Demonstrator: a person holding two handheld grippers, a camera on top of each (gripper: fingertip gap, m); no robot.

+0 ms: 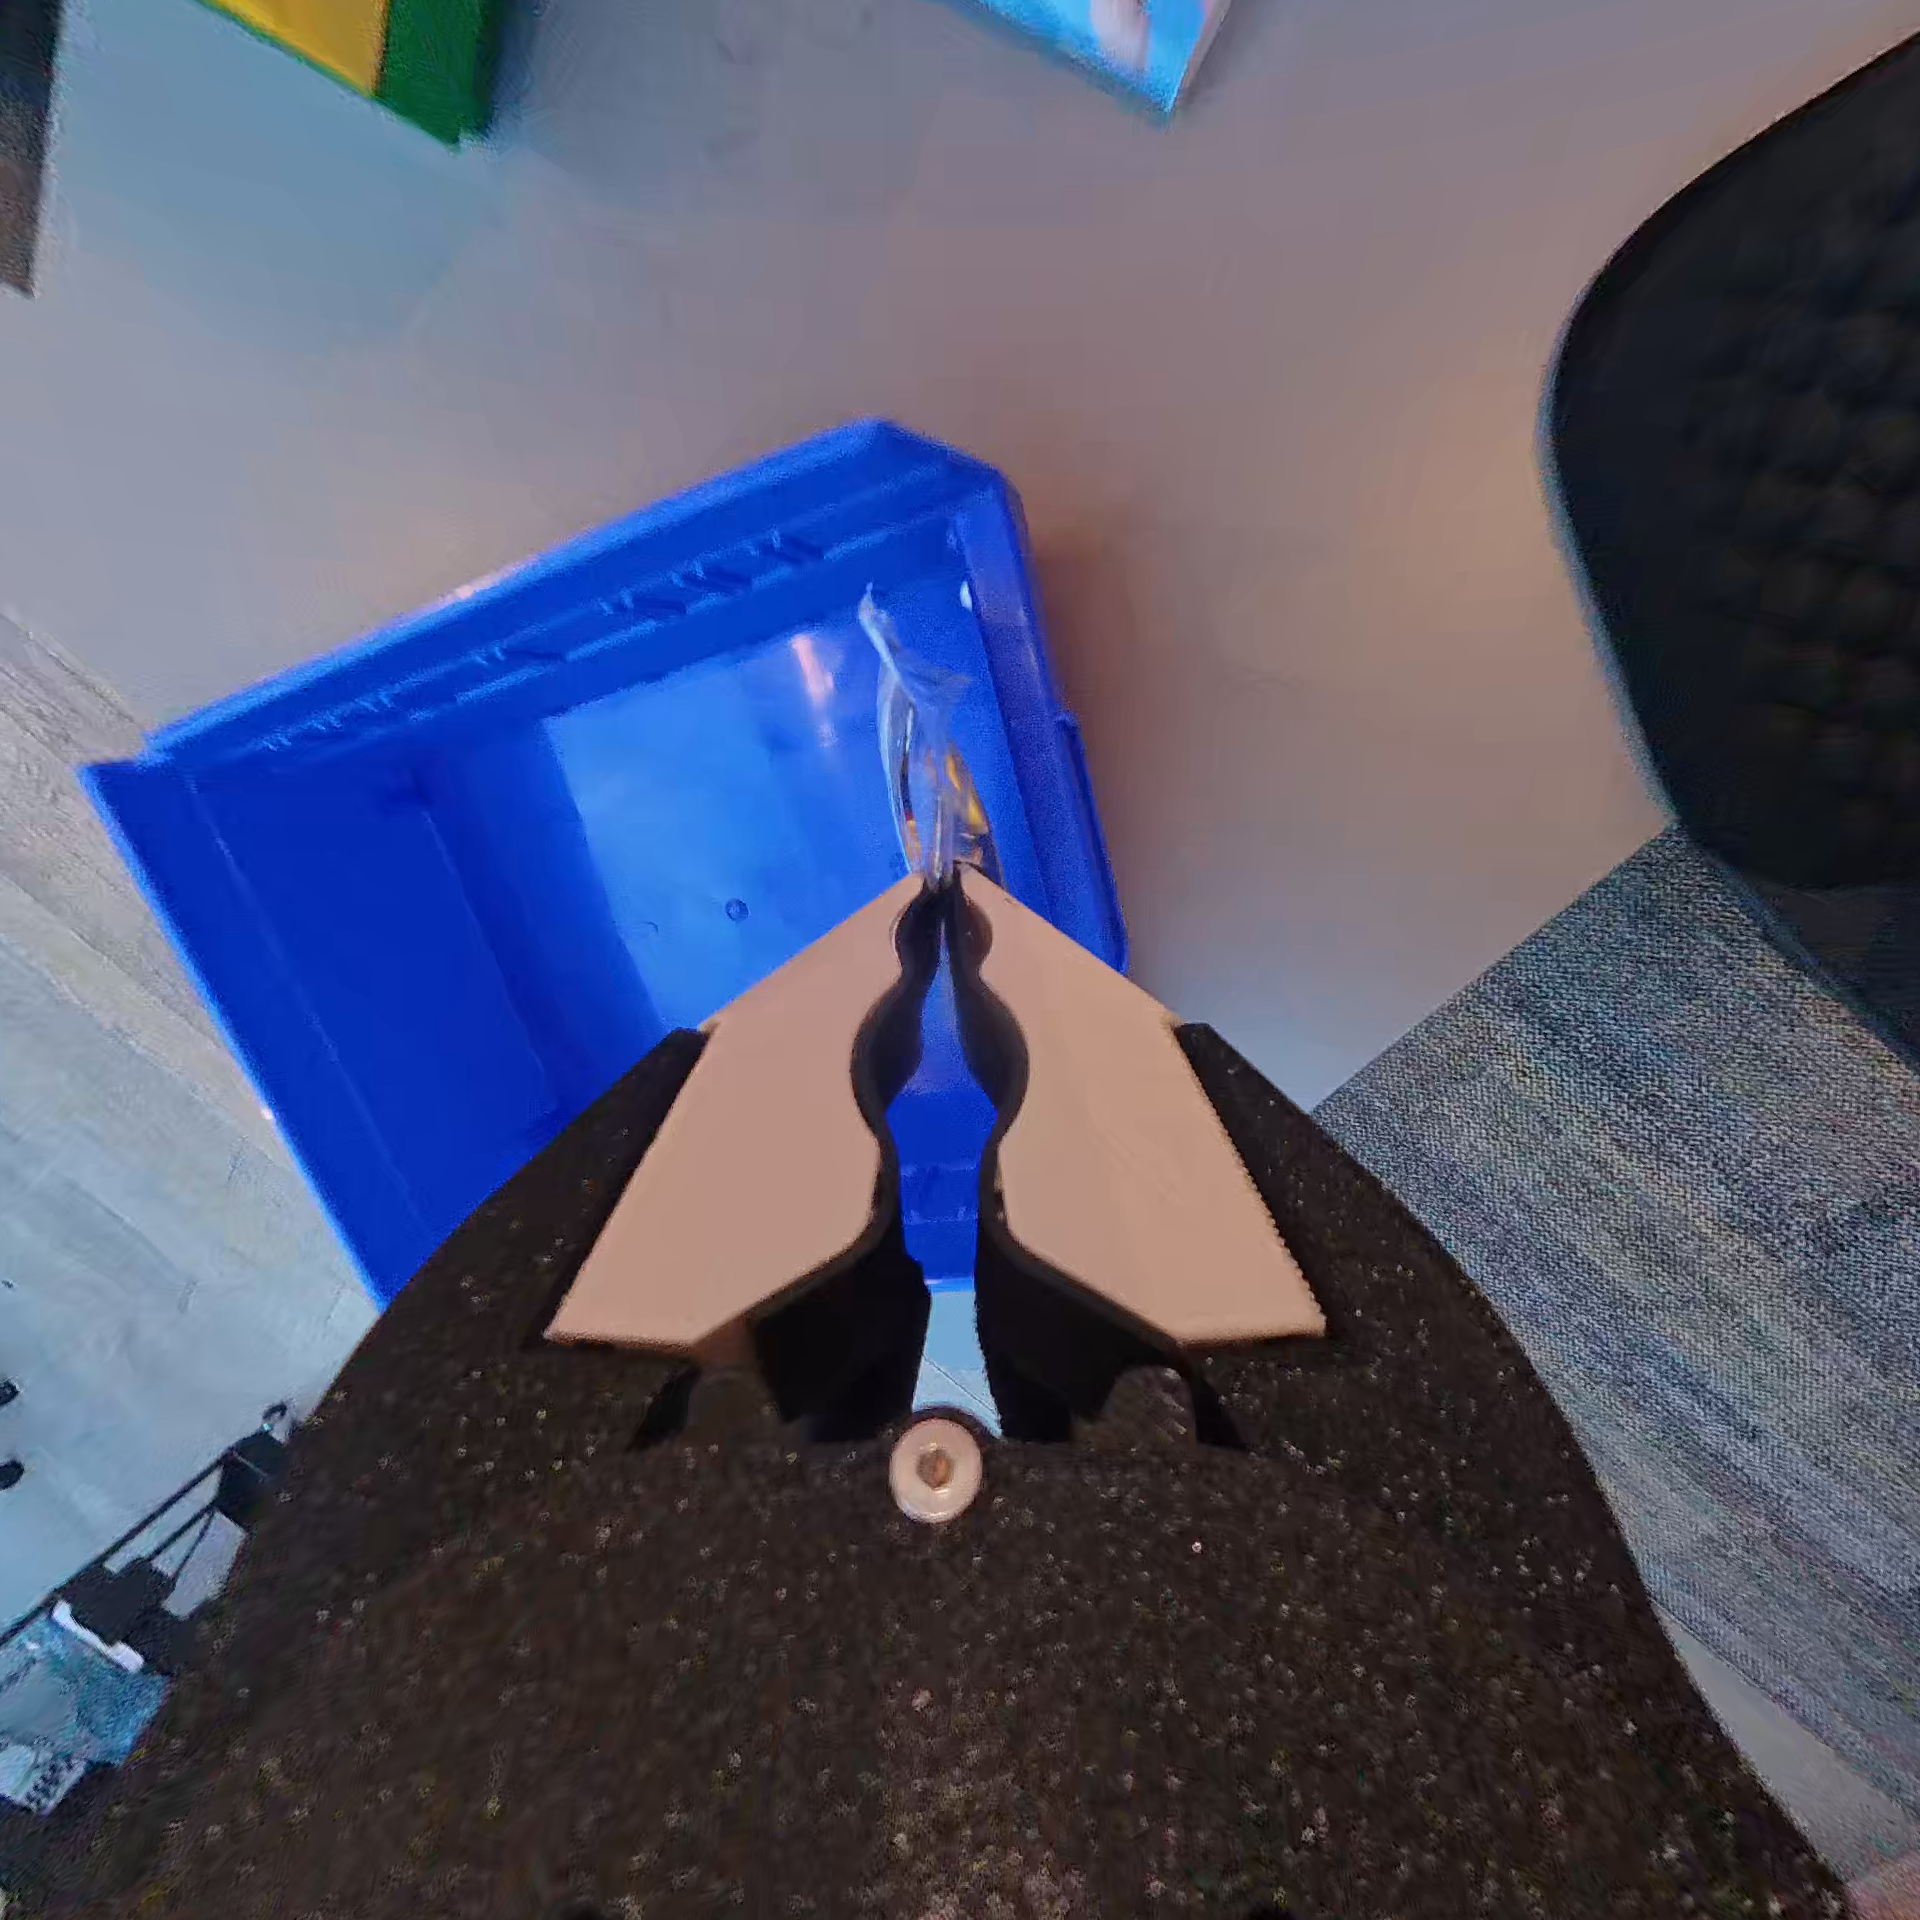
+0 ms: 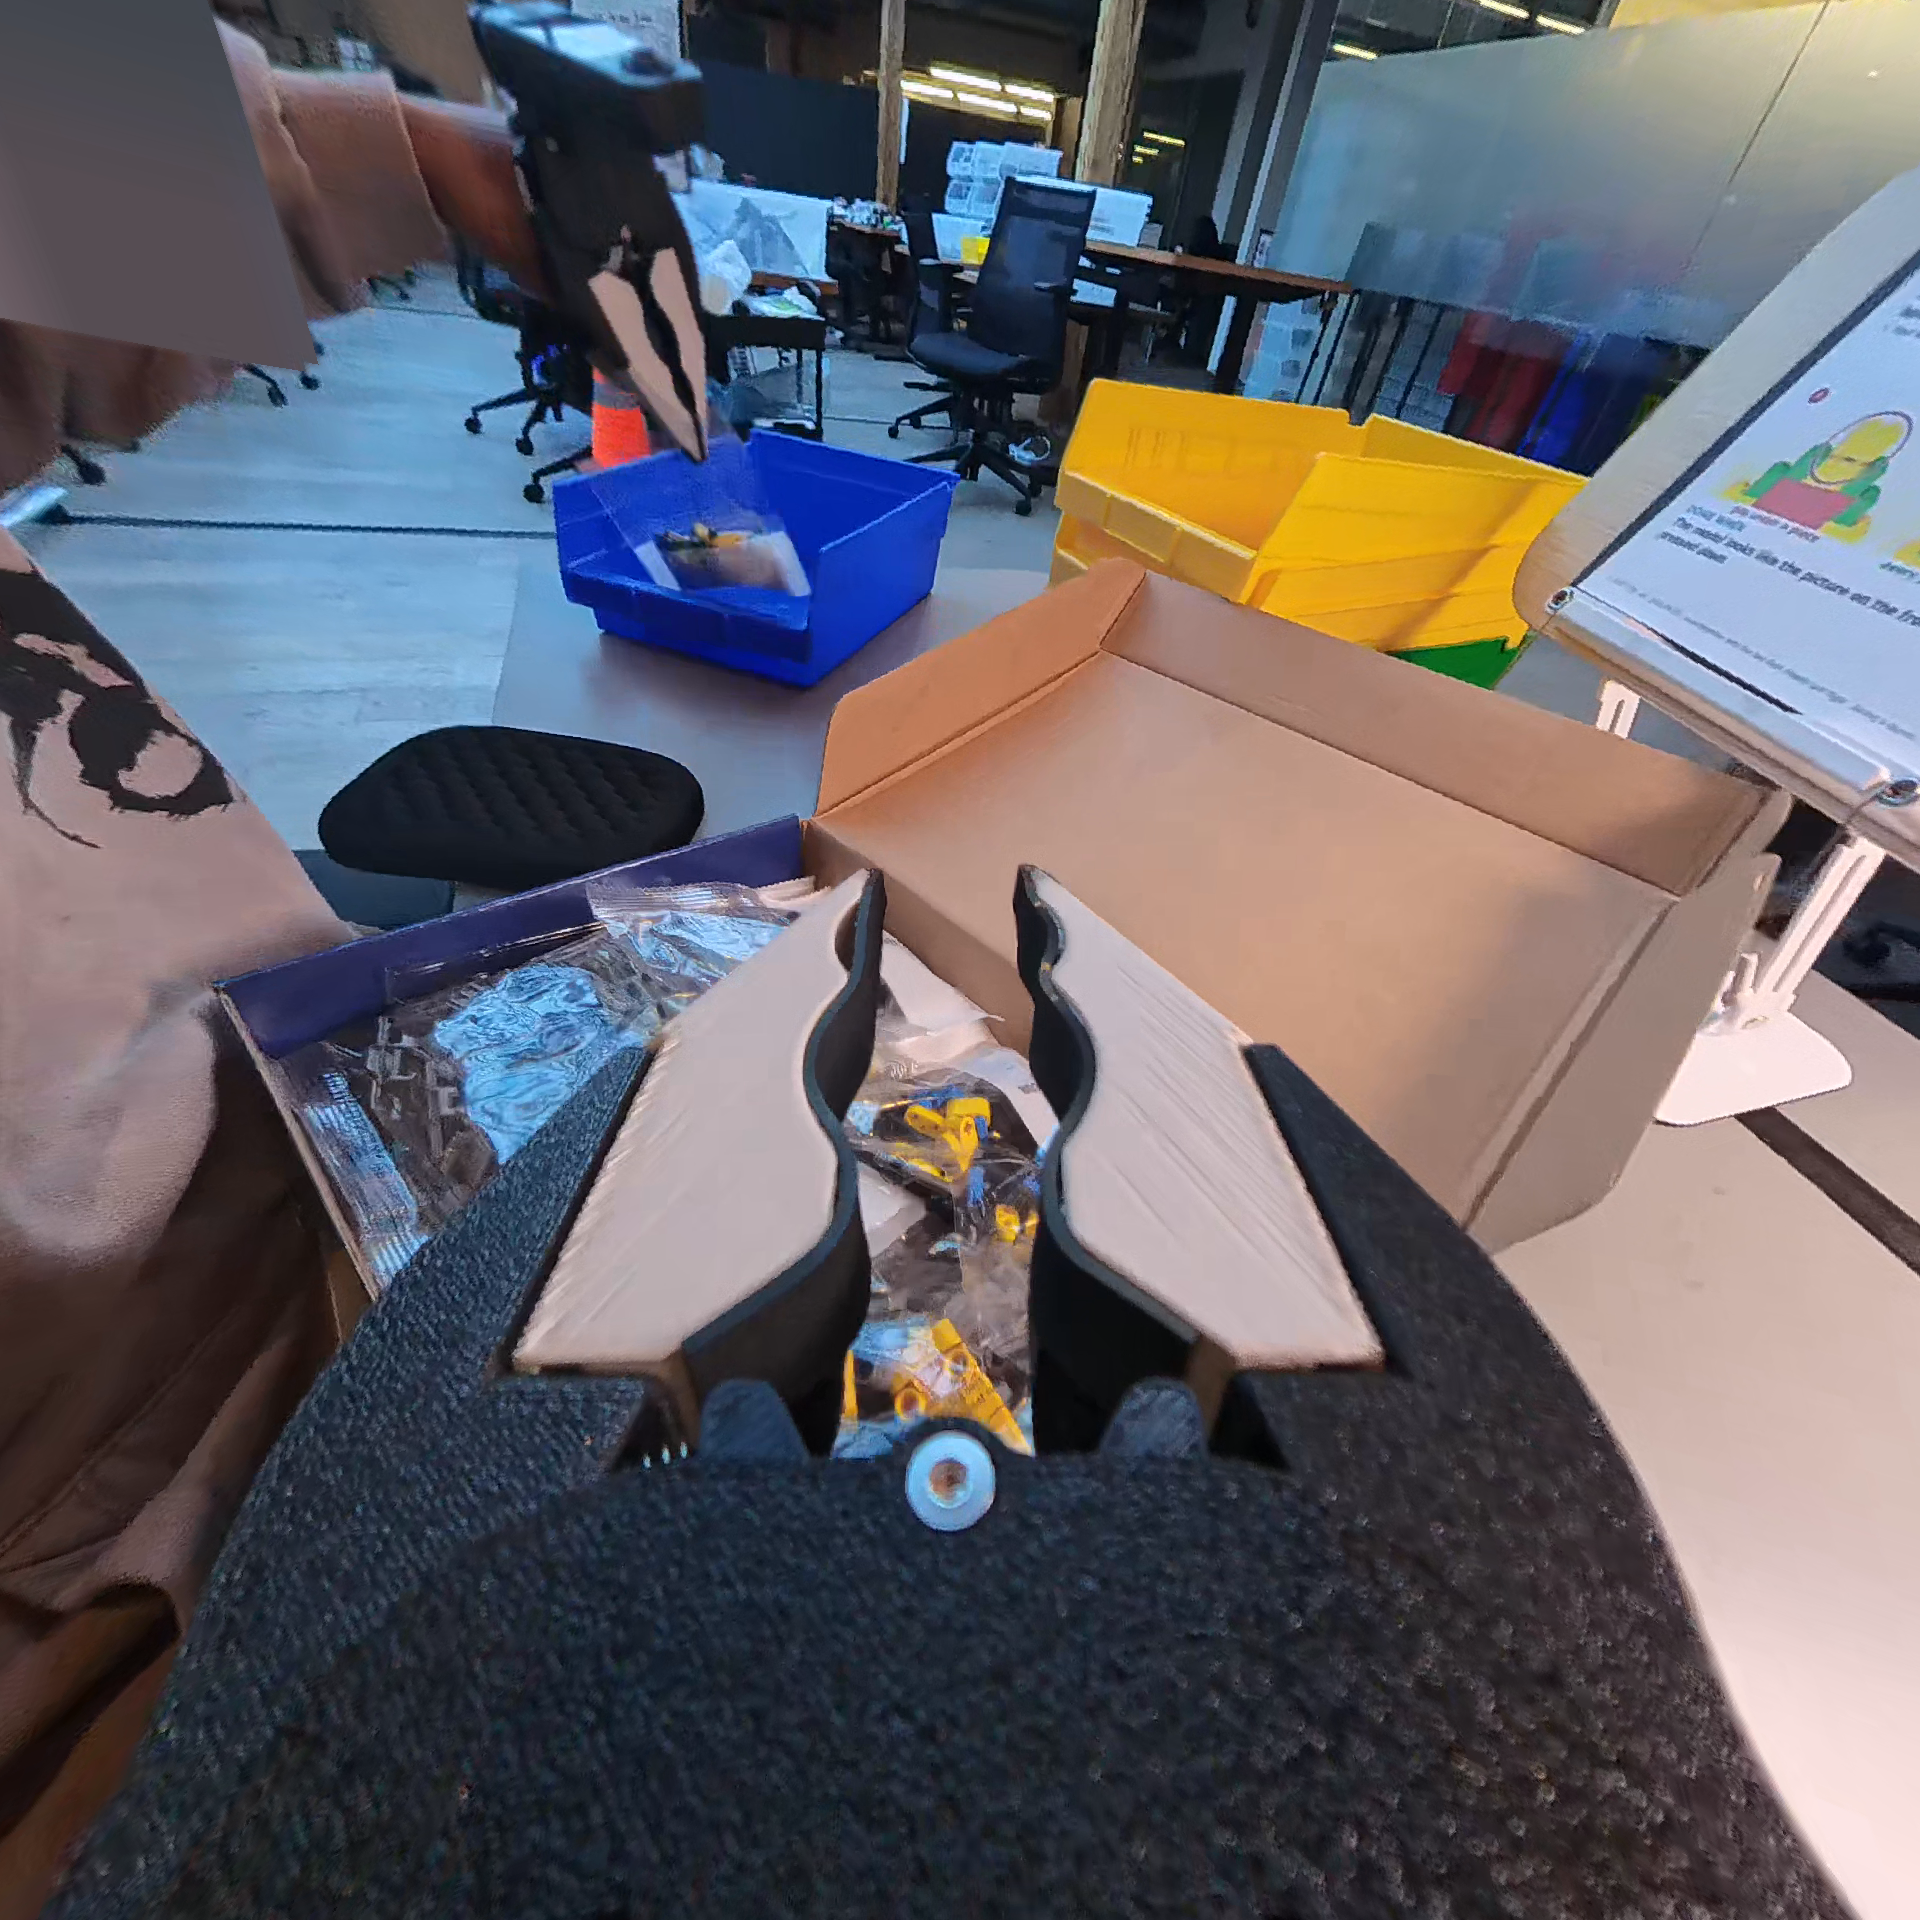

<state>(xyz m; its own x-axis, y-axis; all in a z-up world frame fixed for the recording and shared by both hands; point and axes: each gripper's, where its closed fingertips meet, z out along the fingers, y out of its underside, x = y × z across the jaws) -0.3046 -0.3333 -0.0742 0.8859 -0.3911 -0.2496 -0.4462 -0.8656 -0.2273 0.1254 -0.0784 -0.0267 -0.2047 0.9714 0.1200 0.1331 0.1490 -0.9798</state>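
Left wrist view steeply down, close over the blue bin; right wrist view forward, same bin farther off.

- Pale wood-look floor under open-plan office space.
- Black swivel chairs beside long dark desks.
- Frosted glass partition at right.
- Ceiling strip lights lit; wooden posts beyond.

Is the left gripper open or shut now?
Shut: the left gripper pinches the top edge of a clear bag, which hangs over the blue bin.
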